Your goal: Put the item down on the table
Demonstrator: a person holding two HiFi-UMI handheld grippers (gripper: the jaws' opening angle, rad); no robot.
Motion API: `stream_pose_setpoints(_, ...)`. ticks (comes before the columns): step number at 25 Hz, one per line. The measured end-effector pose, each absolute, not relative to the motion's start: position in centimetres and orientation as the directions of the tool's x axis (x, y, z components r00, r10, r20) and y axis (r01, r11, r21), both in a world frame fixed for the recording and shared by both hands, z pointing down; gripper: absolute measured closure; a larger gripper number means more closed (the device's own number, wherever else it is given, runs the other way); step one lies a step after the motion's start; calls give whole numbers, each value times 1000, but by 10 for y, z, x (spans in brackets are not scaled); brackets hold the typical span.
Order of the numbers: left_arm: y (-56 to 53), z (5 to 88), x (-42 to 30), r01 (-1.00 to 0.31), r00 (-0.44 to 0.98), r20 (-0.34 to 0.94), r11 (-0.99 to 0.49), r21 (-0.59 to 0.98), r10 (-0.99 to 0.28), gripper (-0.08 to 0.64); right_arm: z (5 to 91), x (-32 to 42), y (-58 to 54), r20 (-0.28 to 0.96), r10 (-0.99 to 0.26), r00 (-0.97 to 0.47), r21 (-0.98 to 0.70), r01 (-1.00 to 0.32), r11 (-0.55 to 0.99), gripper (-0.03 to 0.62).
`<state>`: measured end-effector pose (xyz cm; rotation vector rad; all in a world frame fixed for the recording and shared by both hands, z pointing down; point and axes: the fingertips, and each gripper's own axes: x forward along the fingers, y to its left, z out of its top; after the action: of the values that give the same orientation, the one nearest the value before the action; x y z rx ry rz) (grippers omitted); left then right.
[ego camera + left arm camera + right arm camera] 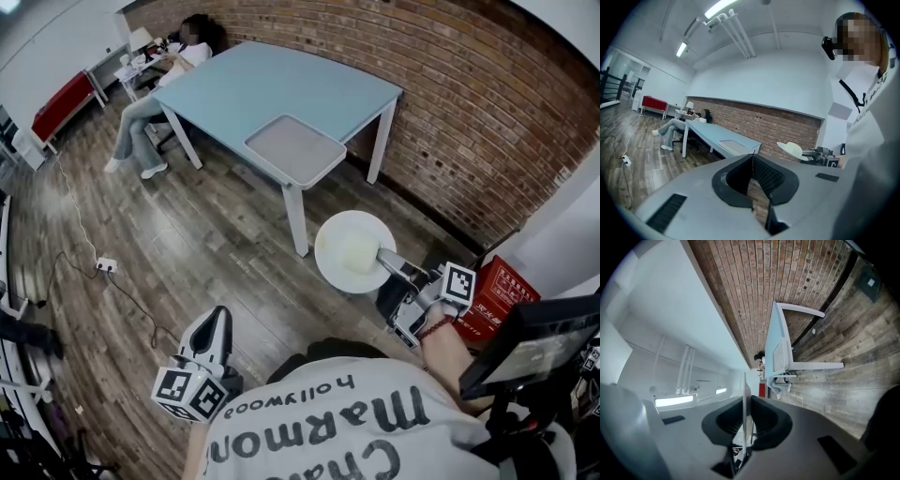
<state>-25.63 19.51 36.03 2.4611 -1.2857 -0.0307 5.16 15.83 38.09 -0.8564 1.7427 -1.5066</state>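
Note:
My right gripper (386, 260) is shut on the rim of a round white plate (354, 251) and holds it level over the wooden floor, short of the table's near corner. In the right gripper view the plate (744, 394) shows edge-on as a thin line pinched between the black pads. The light blue table (281, 84) stands ahead, with a grey tray (295, 148) at its near end. My left gripper (217, 321) hangs low at my left side, shut and empty; its jaws meet in the left gripper view (753, 161), where the plate (791, 149) shows to the right.
A person (141, 122) sits at the table's far left corner. A brick wall (450, 112) runs behind the table. A red box (497, 295) sits on the floor to my right, beside a dark monitor (530, 342). A power strip (105, 265) and its cable lie on the floor at left.

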Motion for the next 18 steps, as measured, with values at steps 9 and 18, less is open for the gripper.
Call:
stream_pose_setpoints(9, 163, 372, -251, -781, 591, 148, -517, 350, -793, 552, 383, 65, 131, -52, -835, -548, -993, -59, 100, 563)
stream_pose_setpoints(18, 97, 365, -225, -797, 573, 165, -500, 338, -803, 552, 383, 86, 58, -60, -816, -575, -993, -45, 105, 563)
